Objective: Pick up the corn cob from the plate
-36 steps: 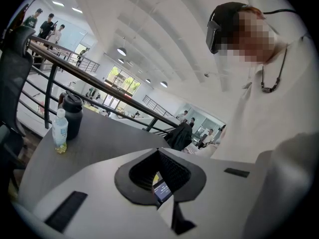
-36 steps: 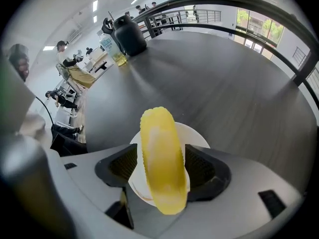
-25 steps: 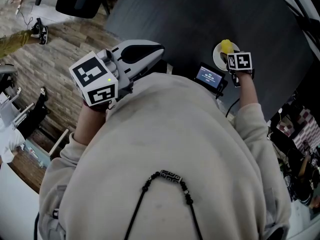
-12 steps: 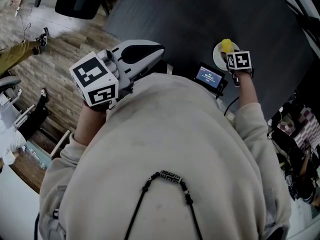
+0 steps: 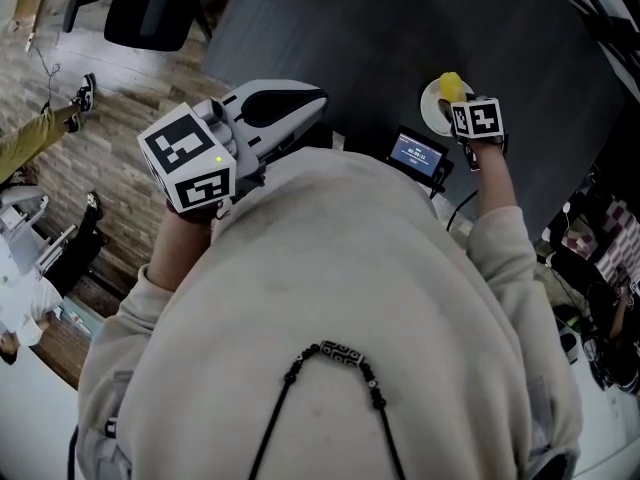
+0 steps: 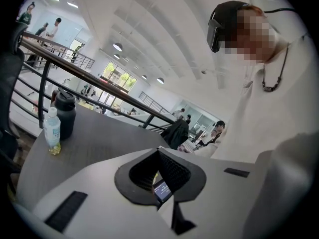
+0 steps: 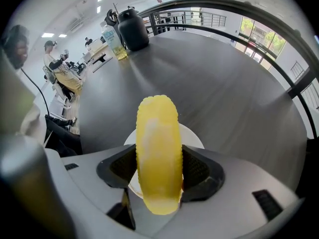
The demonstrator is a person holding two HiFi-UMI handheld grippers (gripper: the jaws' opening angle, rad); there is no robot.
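In R tool [image 7: 158,173], jaws just closed, corn cob [image 7: 157,143] points along them.

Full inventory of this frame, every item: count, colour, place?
corn cob: 1, yellow, between the right jaws, above the plate
plate: 1, white, on the table under the cob
table: 1, dark grey
bottle: 1, clear with yellowish liquid, far table edge
jug: 1, black, beside the bottle
screen device: 1, black, near table edge
chair: 1, black, on the wood floor
sweatshirt: 1, beige, on the person
left hand-held gripper: 1, white, shut, empty
right hand-held gripper: 1, white, jaws just closed onto the cob
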